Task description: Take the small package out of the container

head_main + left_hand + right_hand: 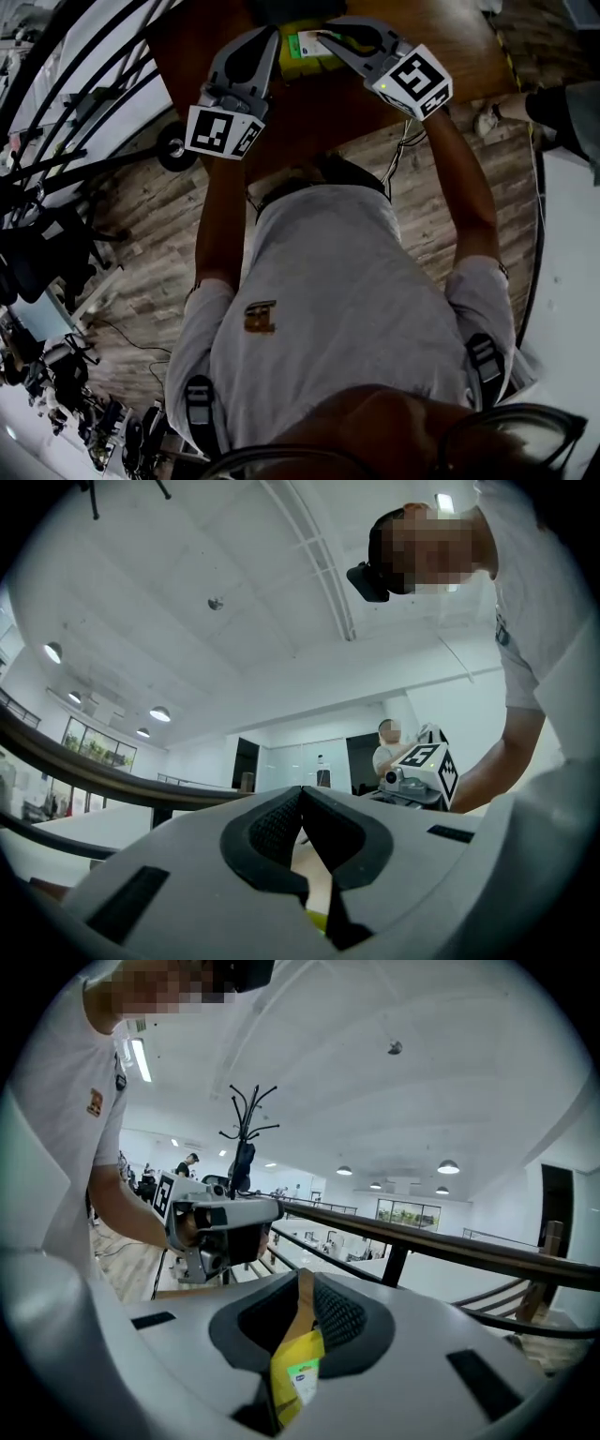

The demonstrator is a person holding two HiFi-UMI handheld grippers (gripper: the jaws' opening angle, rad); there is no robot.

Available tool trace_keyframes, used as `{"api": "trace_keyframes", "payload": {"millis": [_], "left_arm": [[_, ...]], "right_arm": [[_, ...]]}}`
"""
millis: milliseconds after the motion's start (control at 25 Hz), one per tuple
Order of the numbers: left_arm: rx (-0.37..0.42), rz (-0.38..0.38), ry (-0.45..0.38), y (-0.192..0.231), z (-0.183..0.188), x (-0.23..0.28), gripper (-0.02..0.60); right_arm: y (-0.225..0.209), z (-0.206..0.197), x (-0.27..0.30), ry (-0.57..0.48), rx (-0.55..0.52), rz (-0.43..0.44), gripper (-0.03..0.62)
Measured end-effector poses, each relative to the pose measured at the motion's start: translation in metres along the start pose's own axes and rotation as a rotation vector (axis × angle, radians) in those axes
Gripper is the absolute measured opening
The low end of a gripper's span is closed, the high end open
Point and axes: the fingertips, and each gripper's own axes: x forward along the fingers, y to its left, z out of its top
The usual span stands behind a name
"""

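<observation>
In the right gripper view my right gripper point(305, 1276) is shut on a small yellow package point(296, 1372) with a green and white label, which stands edge-on between its jaws. The head view shows this gripper point(325, 34) over the far part of the brown table point(328, 122), holding the package point(306, 43) just above a yellow-green container point(317, 64). My left gripper point(274, 37) sits right beside the container's left side. Its jaws point(302, 791) meet at the tips; a pale strip and a yellow-green sliver point(316, 921) show low between them, and I cannot tell what they belong to.
Dark curved railings point(84, 75) run along the left of the table. Wooden floor point(141, 281) lies below the table edge, with a cable point(405, 141) hanging off it. Another person's arm point(562, 108) reaches in at the right. A coat stand point(246, 1110) rises behind the left gripper.
</observation>
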Motion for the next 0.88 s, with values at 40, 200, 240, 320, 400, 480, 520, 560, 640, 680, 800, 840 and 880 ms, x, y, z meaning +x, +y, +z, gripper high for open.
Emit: {"api": "trace_keyframes", "payload": {"millis": [40, 200, 240, 320, 400, 480, 520, 560, 640, 680, 800, 840, 880], "left_arm": [[0.002, 0.016, 0.003, 0.002, -0.003, 0.005, 0.018], [0.007, 0.077, 0.011, 0.008, -0.014, 0.02, 0.018], [0.009, 0.09, 0.014, 0.008, -0.016, 0.024, 0.018], [0.015, 0.117, 0.022, 0.008, -0.019, 0.029, 0.018], [0.021, 0.143, 0.029, 0.008, -0.022, 0.032, 0.018], [0.027, 0.17, 0.035, 0.009, -0.025, 0.035, 0.018], [0.028, 0.183, 0.038, 0.01, -0.027, 0.036, 0.018], [0.029, 0.195, 0.04, 0.011, -0.029, 0.037, 0.018], [0.034, 0.211, 0.044, 0.011, -0.031, 0.039, 0.018], [0.035, 0.216, 0.046, 0.011, -0.033, 0.04, 0.018], [0.033, 0.227, 0.052, 0.012, -0.038, 0.042, 0.018], [0.032, 0.23, 0.052, 0.014, -0.039, 0.043, 0.018], [0.03, 0.232, 0.053, 0.015, -0.039, 0.043, 0.018]], "right_arm": [[-0.006, -0.006, 0.003, 0.016, -0.006, 0.018, 0.037], [-0.023, -0.027, 0.01, 0.07, -0.024, 0.088, 0.099], [-0.026, -0.032, 0.011, 0.085, -0.027, 0.111, 0.14], [-0.029, -0.04, 0.013, 0.114, -0.044, 0.153, 0.155], [-0.031, -0.049, 0.014, 0.146, -0.07, 0.188, 0.177], [-0.032, -0.059, 0.018, 0.183, -0.097, 0.223, 0.201], [-0.032, -0.064, 0.02, 0.204, -0.111, 0.242, 0.213], [-0.032, -0.069, 0.022, 0.226, -0.126, 0.262, 0.221], [-0.03, -0.08, 0.024, 0.277, -0.153, 0.306, 0.229], [-0.029, -0.085, 0.026, 0.304, -0.165, 0.327, 0.236], [-0.028, -0.102, 0.031, 0.369, -0.186, 0.367, 0.247], [-0.029, -0.107, 0.033, 0.387, -0.19, 0.376, 0.249], [-0.029, -0.111, 0.035, 0.407, -0.194, 0.385, 0.252]]}}
